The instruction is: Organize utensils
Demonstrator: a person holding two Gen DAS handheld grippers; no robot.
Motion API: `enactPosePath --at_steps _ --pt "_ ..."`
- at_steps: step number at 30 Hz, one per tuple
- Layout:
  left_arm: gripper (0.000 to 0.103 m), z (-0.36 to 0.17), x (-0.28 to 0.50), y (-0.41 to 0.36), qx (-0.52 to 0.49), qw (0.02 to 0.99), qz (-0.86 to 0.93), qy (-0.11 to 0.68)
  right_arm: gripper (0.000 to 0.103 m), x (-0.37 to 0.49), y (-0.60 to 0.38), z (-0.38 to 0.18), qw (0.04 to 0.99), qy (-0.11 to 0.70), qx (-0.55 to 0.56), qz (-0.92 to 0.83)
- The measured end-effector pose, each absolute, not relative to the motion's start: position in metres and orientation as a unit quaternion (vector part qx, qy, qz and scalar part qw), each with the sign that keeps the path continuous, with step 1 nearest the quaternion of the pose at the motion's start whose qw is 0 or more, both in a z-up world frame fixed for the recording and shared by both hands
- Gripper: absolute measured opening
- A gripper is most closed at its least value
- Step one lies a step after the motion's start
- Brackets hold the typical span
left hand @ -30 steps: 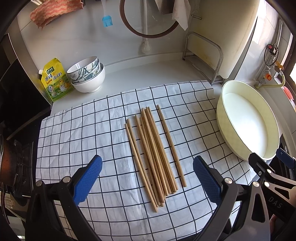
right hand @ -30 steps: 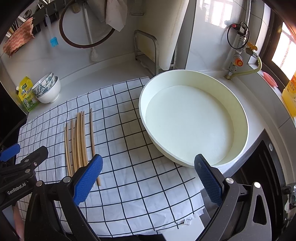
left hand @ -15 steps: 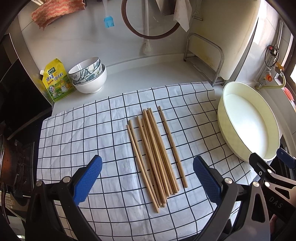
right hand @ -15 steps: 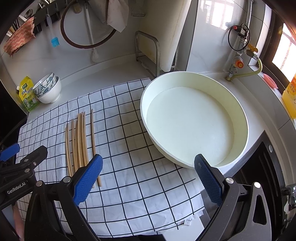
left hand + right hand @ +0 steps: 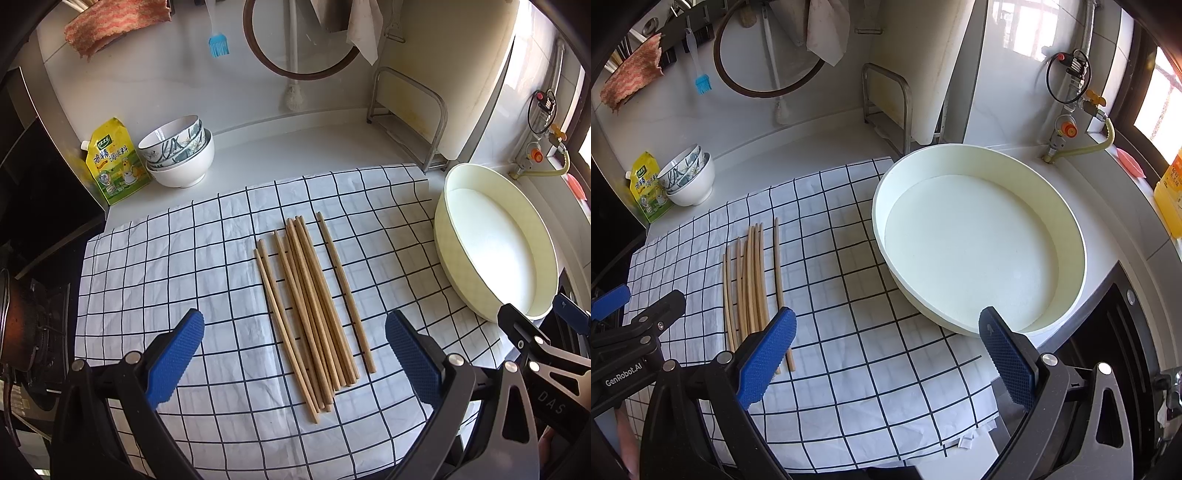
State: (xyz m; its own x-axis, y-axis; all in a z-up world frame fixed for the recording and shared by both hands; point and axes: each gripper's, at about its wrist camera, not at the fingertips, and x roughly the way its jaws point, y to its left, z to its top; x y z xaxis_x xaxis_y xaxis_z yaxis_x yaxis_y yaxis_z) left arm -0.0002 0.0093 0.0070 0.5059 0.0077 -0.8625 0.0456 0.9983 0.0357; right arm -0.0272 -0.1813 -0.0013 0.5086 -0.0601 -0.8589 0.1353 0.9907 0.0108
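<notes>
Several wooden chopsticks [image 5: 314, 302] lie side by side on a white checked cloth [image 5: 184, 258]; they also show at the left of the right wrist view [image 5: 753, 280]. My left gripper [image 5: 295, 354] is open and empty, hovering over the near ends of the chopsticks. My right gripper [image 5: 886, 354] is open and empty, over the cloth between the chopsticks and a round cream basin [image 5: 1067, 229]. The basin also shows at the right of the left wrist view [image 5: 443, 236]. The right gripper's side shows at the left wrist view's lower right.
Stacked bowls [image 5: 181, 155] and a yellow pouch [image 5: 112, 162] stand at the back left. A metal rack [image 5: 410, 118] holding a white board stands behind the cloth. A stove [image 5: 33, 325] lies at the left. A gas valve and hose [image 5: 1071, 129] sit at the back right.
Both views have shifted slightly, with the chopsticks and basin sitting a little lower in frame. Nothing on the cloth has moved and both grippers stay open.
</notes>
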Motion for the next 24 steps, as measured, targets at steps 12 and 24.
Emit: enactPosePath --at_steps 12,24 --pt "0.097 0.0072 -0.0005 0.0097 0.027 0.868 -0.011 0.496 0.095 -0.0274 -0.1800 -0.0005 0.868 0.492 0.038 -0.055" --pt "0.097 0.0091 -0.0039 0.0144 0.021 0.871 -0.004 0.491 0.095 -0.0291 -0.1731 0.0030 0.872 0.487 0.031 -0.047"
